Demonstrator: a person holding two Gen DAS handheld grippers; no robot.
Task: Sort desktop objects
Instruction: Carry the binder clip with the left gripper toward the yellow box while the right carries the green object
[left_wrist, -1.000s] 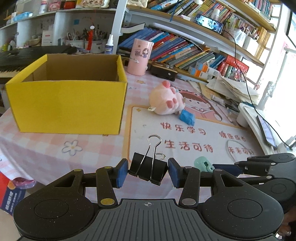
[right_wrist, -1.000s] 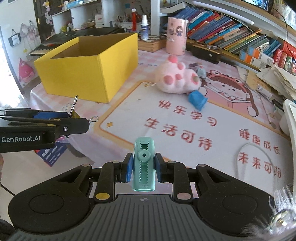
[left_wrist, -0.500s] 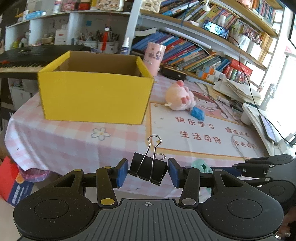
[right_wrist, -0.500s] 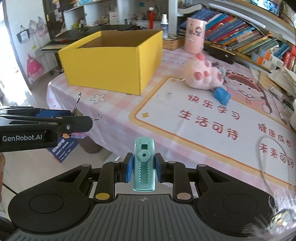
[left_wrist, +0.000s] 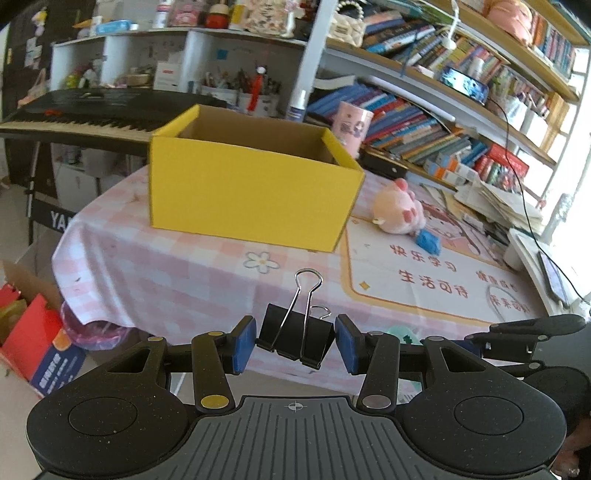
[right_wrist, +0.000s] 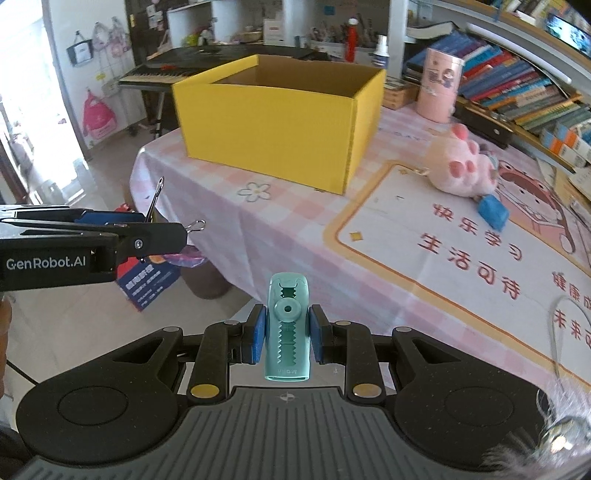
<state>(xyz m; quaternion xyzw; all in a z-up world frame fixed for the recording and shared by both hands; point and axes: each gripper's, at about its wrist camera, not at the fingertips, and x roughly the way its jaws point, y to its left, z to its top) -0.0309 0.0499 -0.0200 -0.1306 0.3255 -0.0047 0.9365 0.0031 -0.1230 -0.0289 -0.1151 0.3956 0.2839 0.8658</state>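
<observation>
Black metal, the binder clip (left_wrist: 295, 338) sits clamped between the blue pads of the left claw (left_wrist: 294, 345), held in the air short of the bench (left_wrist: 177, 266), its wire handles sticking up. The right claw (right_wrist: 284, 334) is closed on a mint-green sharpener (right_wrist: 287, 326); faint raised lettering near its lower end is too small to read. The box (left_wrist: 251, 199) is yellow card, open-topped, standing on the checked cloth; its floor is hidden by the near wall in both views. Only the right view shows the left claw side-on, marked "GenRobot.AI", with the clip mostly hidden behind its finger. The left view shows just a sliver of the sharpener behind its own right finger. On the mat (right_wrist: 461, 258), Chinese characters are printed in red. A pink plush (right_wrist: 461, 170) lies beside a blue block (right_wrist: 491, 212).
</observation>
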